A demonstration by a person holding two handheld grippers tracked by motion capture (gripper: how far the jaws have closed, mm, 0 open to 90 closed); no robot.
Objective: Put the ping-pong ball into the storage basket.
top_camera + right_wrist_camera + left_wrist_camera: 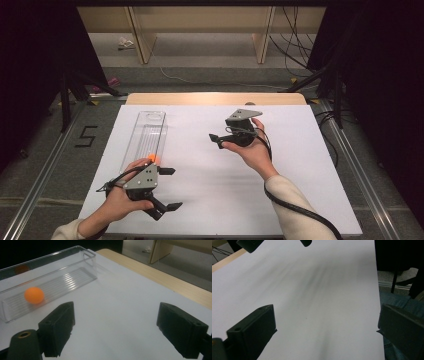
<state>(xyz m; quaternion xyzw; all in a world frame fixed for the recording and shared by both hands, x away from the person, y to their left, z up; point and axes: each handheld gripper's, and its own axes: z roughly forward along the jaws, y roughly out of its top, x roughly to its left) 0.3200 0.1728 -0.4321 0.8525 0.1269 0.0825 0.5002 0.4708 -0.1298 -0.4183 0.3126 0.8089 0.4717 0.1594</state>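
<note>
High view: left gripper (170, 188) sits low at the near left, jaws apart, holding nothing. Right gripper (216, 139) is mid-table, pointing left, jaws apart, holding nothing. Ball (152, 159) lies inside the clear tray (160, 131), at its near end, just beside the left hand (117, 200). Judged: the ball is in the tray and both grippers are off it.

Left gripper view: jaws wide over bare white table (317, 290); right table edge close.

Right gripper view: jaws wide; ball (34, 295) in tray (75, 280), well apart from them. Open room between.
</note>
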